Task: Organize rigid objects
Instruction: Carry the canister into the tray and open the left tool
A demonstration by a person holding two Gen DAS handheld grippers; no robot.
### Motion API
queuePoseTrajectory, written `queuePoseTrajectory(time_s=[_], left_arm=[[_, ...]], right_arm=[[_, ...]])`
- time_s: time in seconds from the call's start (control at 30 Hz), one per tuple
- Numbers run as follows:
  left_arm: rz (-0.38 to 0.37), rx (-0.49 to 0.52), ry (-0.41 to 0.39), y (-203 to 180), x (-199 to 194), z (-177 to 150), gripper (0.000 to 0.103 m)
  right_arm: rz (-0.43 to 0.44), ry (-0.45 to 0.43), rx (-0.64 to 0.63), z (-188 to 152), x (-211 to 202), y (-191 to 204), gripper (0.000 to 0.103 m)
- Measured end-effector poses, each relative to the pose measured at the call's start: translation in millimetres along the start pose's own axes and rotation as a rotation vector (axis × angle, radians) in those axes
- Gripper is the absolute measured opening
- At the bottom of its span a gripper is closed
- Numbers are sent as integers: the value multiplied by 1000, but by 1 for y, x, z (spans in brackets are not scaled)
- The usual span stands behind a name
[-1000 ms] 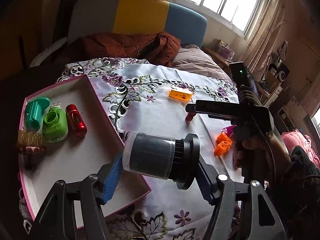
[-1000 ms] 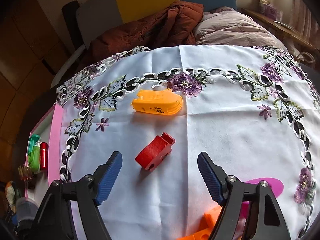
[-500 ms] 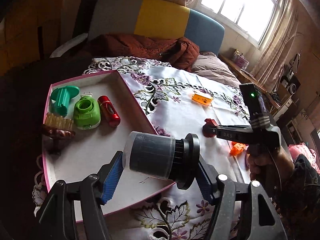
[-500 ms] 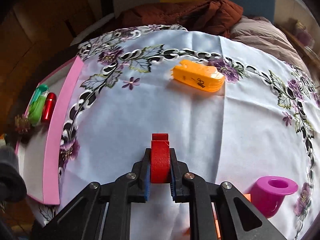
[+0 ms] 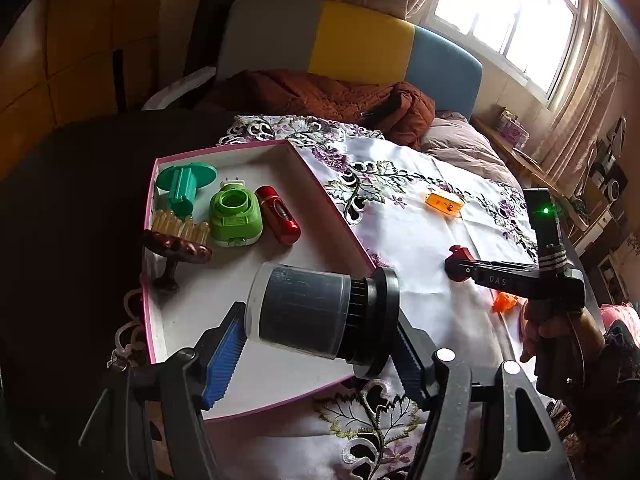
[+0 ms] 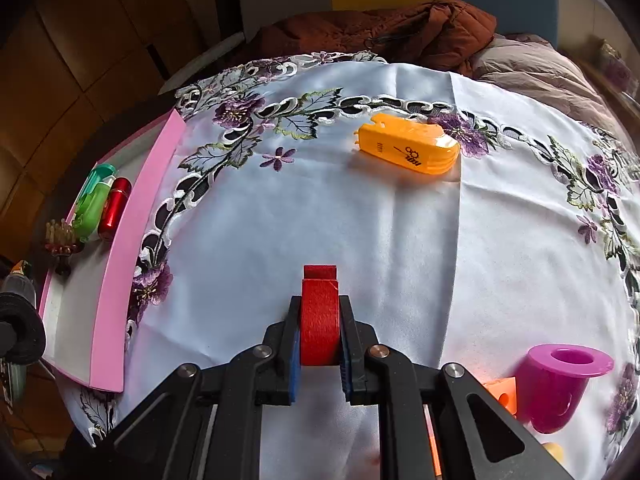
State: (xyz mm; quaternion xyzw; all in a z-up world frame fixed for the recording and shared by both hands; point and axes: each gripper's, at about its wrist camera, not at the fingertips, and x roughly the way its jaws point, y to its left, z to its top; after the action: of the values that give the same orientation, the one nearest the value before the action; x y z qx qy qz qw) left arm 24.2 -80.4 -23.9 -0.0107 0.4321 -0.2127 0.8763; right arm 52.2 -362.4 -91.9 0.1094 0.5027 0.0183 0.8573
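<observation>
The pink-rimmed tray (image 5: 224, 410) holds a teal spool (image 5: 185, 182), a green case (image 5: 235, 216), a red tube (image 5: 278, 215) and a brush (image 5: 180, 236). Above the tray, the left gripper (image 5: 316, 350) clamps a dark jar (image 5: 316, 316). Right of the tray, the right gripper (image 6: 319, 344) pinches a red block (image 6: 319, 320) over the tablecloth (image 6: 280, 220). The block's underside is hidden.
</observation>
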Motion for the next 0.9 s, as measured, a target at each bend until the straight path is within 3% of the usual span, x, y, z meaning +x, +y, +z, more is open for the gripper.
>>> queuePoseTrajectory(time_s=[0.63,0.9], left_arm=[[51,-65,25,32,-5,-14,69],[72,-122,-13,64,-22,-16,69]], right_arm=[[-35,-12,-62,-2,2,7,15],[-43,-15,-75,-2,2,8,15]])
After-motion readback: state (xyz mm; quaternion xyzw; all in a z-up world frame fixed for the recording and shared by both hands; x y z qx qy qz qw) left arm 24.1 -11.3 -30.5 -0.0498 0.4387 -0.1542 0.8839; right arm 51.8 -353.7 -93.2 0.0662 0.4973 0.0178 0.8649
